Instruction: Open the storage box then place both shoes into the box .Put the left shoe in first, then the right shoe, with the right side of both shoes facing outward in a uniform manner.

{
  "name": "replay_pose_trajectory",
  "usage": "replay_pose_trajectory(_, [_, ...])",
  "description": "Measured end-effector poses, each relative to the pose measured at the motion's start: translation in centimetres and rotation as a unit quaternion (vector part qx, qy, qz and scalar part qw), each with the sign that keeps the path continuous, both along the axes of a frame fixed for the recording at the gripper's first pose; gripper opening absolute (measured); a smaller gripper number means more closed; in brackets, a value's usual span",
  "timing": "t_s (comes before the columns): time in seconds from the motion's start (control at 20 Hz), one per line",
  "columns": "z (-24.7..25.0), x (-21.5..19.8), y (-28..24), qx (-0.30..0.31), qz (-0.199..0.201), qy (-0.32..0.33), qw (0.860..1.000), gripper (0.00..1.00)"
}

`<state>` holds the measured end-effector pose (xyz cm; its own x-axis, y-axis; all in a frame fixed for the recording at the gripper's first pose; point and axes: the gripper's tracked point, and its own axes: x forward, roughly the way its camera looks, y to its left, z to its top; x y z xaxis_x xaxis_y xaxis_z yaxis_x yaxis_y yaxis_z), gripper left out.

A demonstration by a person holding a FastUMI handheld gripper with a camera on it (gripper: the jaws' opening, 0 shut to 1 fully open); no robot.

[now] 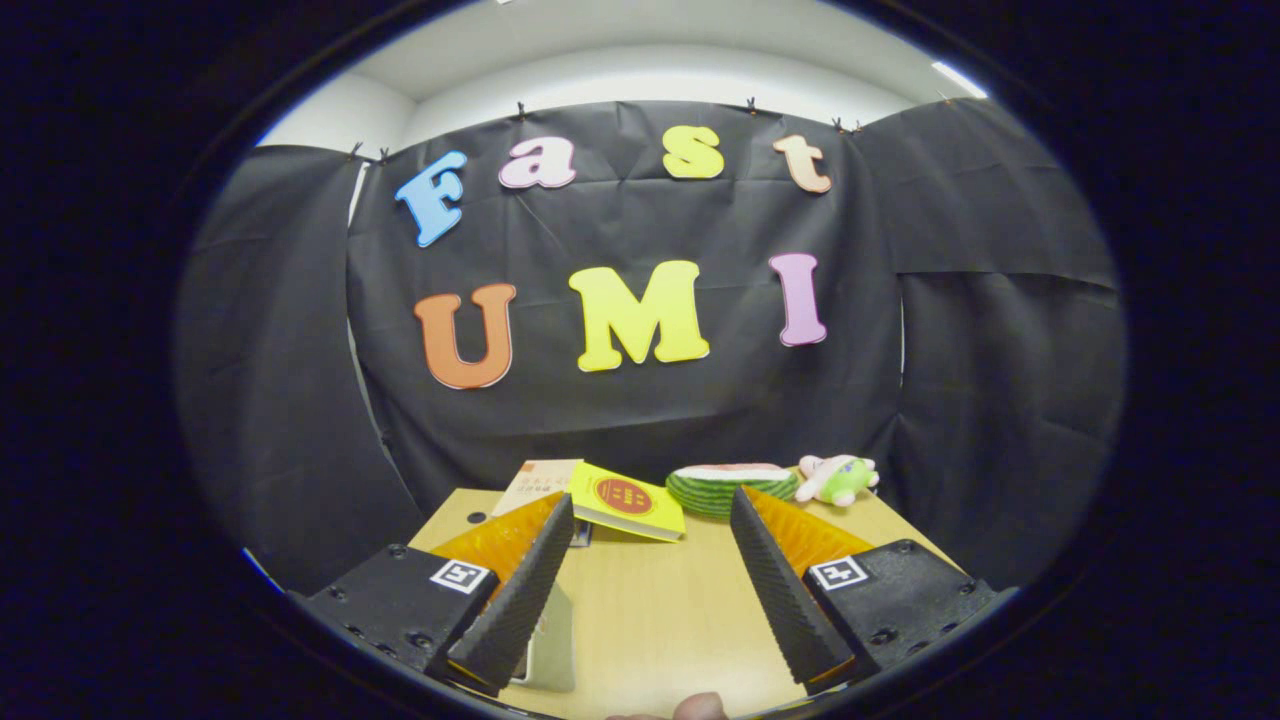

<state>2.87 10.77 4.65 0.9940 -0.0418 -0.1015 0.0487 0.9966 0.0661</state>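
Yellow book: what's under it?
The yellow book lies tilted, its far edge overlapping a pale book on the table. What the overlap covers is hidden. The gripper is open, with nothing between its fingers.

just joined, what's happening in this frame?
A person holds the claw open above a wooden table, gripping nothing. Beyond its fingers lie a yellow book, a watermelon-slice toy and a small plush toy near the black cloth wall. Part of a pale object sits under one finger.
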Motion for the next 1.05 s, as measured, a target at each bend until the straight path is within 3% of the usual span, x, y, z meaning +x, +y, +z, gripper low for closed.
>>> replay_pose_trajectory(1.05, [0.7,1.6,1.8,-0.017,0.044,-0.014,0.999,1.00])
